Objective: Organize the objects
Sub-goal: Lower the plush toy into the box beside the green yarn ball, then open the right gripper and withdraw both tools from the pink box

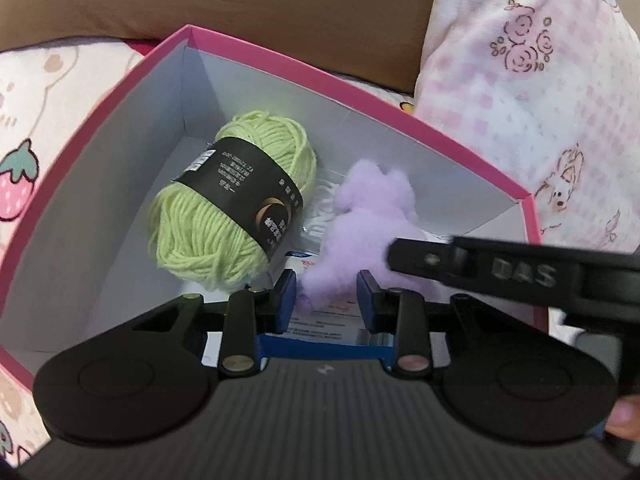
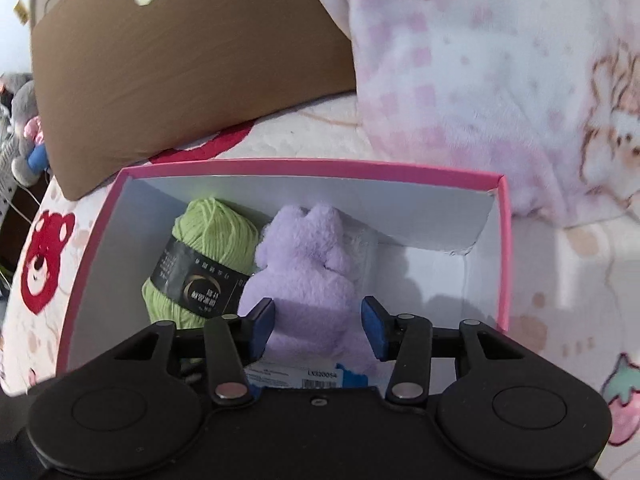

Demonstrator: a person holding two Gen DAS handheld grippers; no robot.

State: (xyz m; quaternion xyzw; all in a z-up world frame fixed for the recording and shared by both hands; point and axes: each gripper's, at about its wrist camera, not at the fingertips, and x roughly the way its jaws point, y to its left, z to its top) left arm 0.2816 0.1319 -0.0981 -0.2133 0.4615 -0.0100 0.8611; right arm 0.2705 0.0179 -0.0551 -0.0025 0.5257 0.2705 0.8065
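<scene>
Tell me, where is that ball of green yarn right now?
The green yarn lies inside the pink box, toward its left side in both views, right beside the purple plush toy.

Whole thing was on a bed with a cartoon strawberry-and-bear sheet [image 2: 560,300], brown pillow [image 2: 180,72] up at 11 o'clock, fluffy pink-checked blanket [image 2: 500,80] at 1.

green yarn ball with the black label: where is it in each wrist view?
Left wrist: the light green yarn ball with a black paper band lies centre-left, on the floor of the pink-rimmed white cardboard box, left of the fluffy lilac plush toy.
Right wrist: the yarn ball sits left of centre, by the box's left wall, touching the plush toy.
Shared landmark: the box's pink rim.
</scene>
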